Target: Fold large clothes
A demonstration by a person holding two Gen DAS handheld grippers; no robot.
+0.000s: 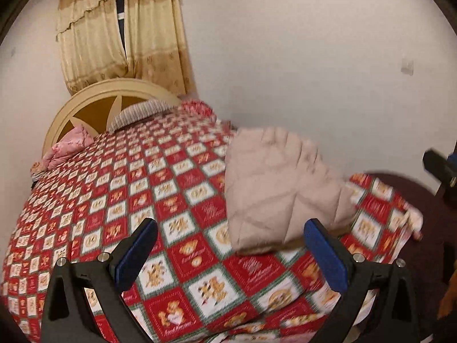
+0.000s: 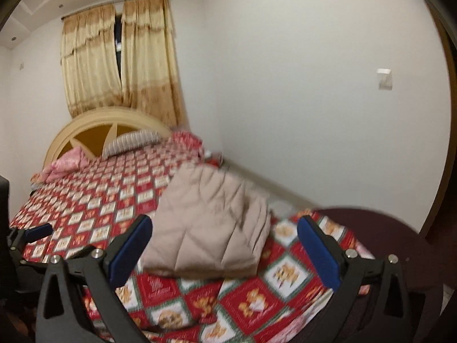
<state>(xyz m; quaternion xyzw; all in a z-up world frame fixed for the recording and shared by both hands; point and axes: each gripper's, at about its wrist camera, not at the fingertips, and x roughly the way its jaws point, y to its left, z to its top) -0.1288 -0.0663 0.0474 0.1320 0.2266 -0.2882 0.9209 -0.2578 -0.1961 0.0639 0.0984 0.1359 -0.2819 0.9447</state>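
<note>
Left claw (image 1: 231,253): jaws spread wide, nothing between them, held above the bed (image 1: 120,205) short of the garment. Garment (image 1: 282,188): a beige quilted piece, lying on the red checked cover near the bed's foot, on the wall side, already a compact, layered rectangle with stacked edges showing in the right view. Right claw (image 2: 225,253): jaws likewise wide apart and empty, the bundle ahead of them, not touched. Judgement: folding appears complete or nearly so; at most a final squaring or pressing remains.
</note>
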